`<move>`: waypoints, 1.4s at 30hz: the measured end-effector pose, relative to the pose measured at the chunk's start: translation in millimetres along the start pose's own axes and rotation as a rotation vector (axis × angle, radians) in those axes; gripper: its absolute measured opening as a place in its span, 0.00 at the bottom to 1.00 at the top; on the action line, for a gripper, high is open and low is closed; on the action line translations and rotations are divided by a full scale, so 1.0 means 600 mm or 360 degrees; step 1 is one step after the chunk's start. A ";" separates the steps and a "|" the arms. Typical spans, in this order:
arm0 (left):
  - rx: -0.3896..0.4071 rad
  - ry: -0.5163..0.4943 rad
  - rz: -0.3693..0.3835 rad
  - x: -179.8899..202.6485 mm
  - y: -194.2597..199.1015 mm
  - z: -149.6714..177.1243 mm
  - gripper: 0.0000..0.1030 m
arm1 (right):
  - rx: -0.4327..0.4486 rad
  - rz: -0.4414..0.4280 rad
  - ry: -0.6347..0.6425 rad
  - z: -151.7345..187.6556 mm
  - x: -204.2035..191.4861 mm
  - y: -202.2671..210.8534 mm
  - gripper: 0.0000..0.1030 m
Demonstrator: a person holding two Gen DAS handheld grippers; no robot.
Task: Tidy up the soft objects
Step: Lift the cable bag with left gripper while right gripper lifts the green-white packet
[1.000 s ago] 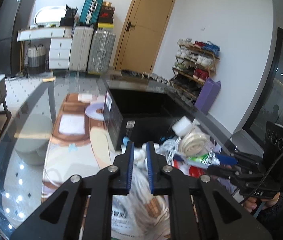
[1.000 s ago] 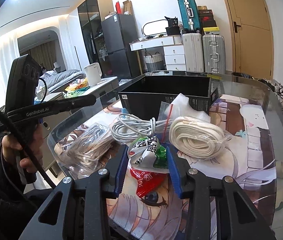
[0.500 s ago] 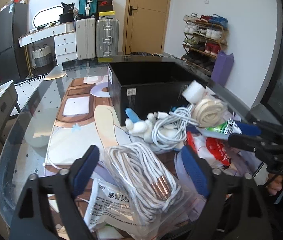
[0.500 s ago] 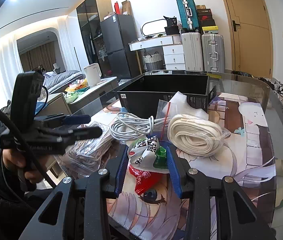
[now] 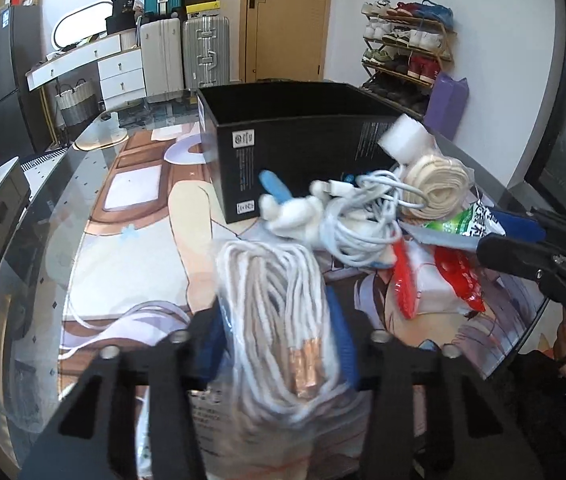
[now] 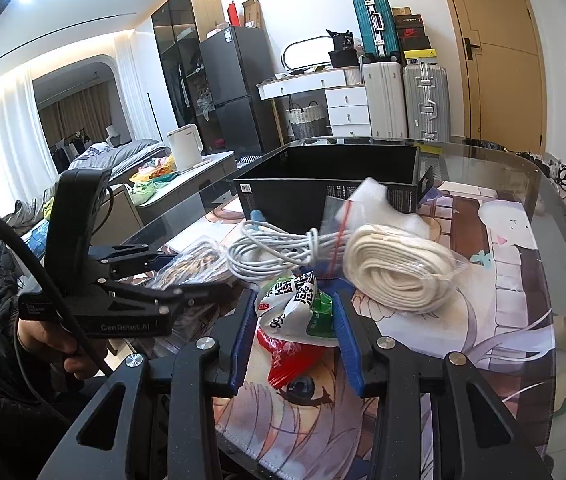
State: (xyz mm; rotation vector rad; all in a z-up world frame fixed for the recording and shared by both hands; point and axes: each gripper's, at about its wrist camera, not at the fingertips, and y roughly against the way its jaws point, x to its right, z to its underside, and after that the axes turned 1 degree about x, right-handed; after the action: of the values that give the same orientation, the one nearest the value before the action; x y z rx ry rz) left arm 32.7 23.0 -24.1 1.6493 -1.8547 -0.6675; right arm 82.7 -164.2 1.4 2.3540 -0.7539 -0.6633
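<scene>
1. Table [image 5: 95, 264] of glass carries a printed mat and the whole pile; the black box [image 5: 303, 148] stands open at the far side, the likely home for the soft things.
2. Bagged white cord [image 5: 275, 312] sits near, between the blue pads of the left gripper [image 5: 279, 344], whose jaws have just been closing onto it. Best to squeeze the bundle's middle, not loose film, then lift clear before swinging toward the box.
3. Cream rope roll [image 6: 399, 272] and white cable coil [image 6: 275, 252] lie between bag and box, so they could snag.
4. Right gripper [image 6: 293, 332] is clamped on a green-and-red packet [image 6: 299, 312], low at the right.
</scene>
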 end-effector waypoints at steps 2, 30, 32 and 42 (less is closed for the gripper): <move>0.0010 0.0004 0.0004 0.000 0.004 -0.001 0.38 | 0.0006 0.0001 0.0004 -0.001 0.000 0.000 0.38; 0.0305 0.0083 -0.0010 -0.032 0.084 -0.057 0.37 | 0.0203 0.0003 0.0063 -0.035 -0.024 0.057 0.37; 0.0326 0.0084 -0.0014 -0.033 0.086 -0.064 0.37 | 0.0223 0.0018 0.0060 -0.042 -0.021 0.060 0.33; 0.0306 0.0088 -0.0007 -0.038 0.069 -0.066 0.37 | 0.0043 0.0065 0.0023 -0.005 -0.004 0.039 0.32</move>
State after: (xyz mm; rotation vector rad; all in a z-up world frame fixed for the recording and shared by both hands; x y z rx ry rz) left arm 32.8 50.5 31.1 1.7734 -1.9261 -0.4522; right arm 74.3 -177.2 19.2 2.3590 -0.8069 -0.6216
